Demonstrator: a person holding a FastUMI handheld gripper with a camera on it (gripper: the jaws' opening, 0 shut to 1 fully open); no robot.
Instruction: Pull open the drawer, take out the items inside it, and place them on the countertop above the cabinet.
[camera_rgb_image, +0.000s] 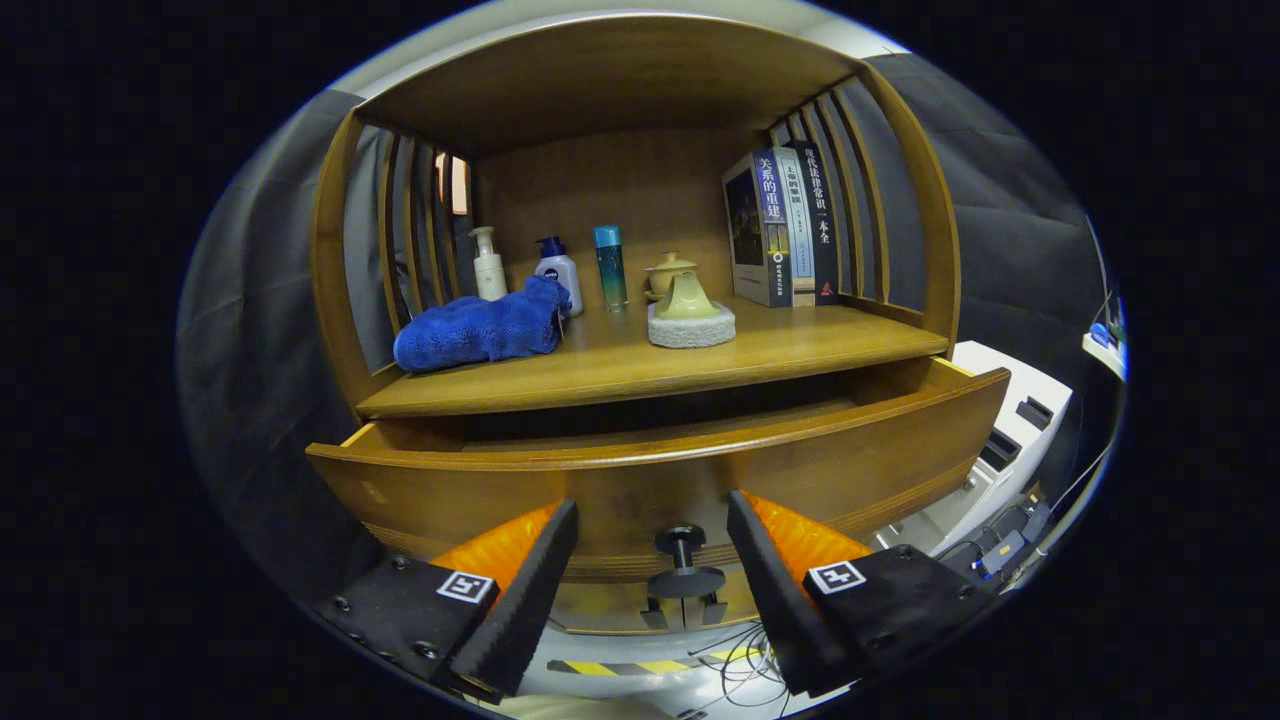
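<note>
The wooden drawer (660, 470) stands pulled partly out beneath the countertop (700, 365), its dark knob (685, 560) between the spread, empty fingers of the gripper (652, 525). On the countertop, a blue towel (480, 330) lies near the left edge, a sponge (690, 325) mid-counter, books (785, 230) at the right rear.
</note>
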